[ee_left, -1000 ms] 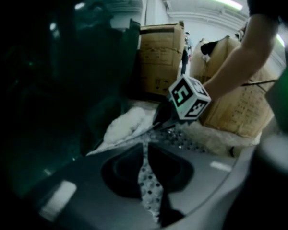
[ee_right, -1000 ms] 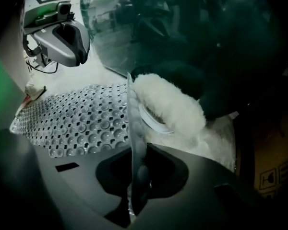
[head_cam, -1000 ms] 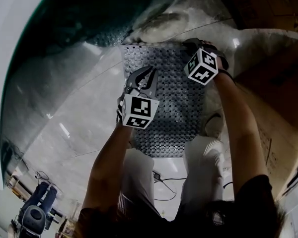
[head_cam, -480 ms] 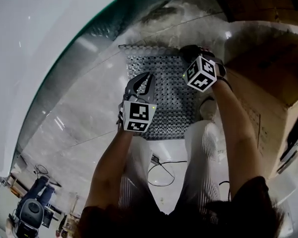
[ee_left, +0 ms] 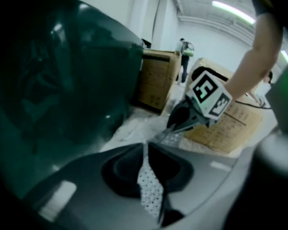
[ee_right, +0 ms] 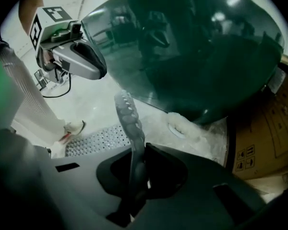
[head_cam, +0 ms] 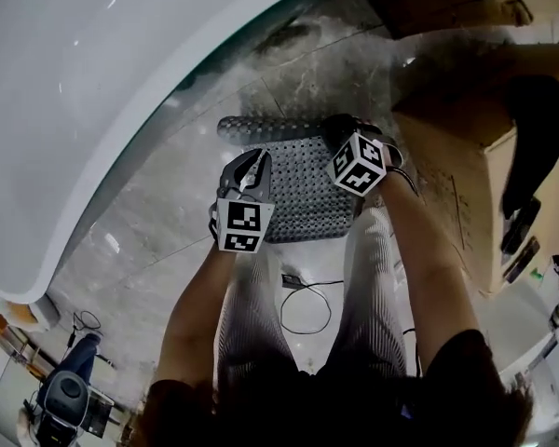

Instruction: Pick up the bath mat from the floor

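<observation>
The grey perforated bath mat (head_cam: 303, 194) hangs between my two grippers, its far edge curled up off the marble floor. My left gripper (head_cam: 253, 159) is shut on the mat's left part; in the left gripper view a dotted strip of mat (ee_left: 150, 188) is pinched in the left gripper (ee_left: 146, 152). My right gripper (head_cam: 335, 127) is shut on the mat's far right corner. In the right gripper view the mat's bumpy edge (ee_right: 128, 119) rises out of the right gripper (ee_right: 137, 152), and the rest of the mat (ee_right: 98, 140) lies lower down.
A large white bathtub (head_cam: 93, 91) with a dark green outside curves along the left. Cardboard boxes (head_cam: 466, 156) stand at the right. A black cable (head_cam: 303, 310) lies on the floor between the person's legs. White packing material (ee_right: 182, 126) lies at the tub's foot.
The left gripper's jaws, open over the mat before, have closed on it. Both grippers have come up and toward me with the mat, whose far edge has curled off the floor.
</observation>
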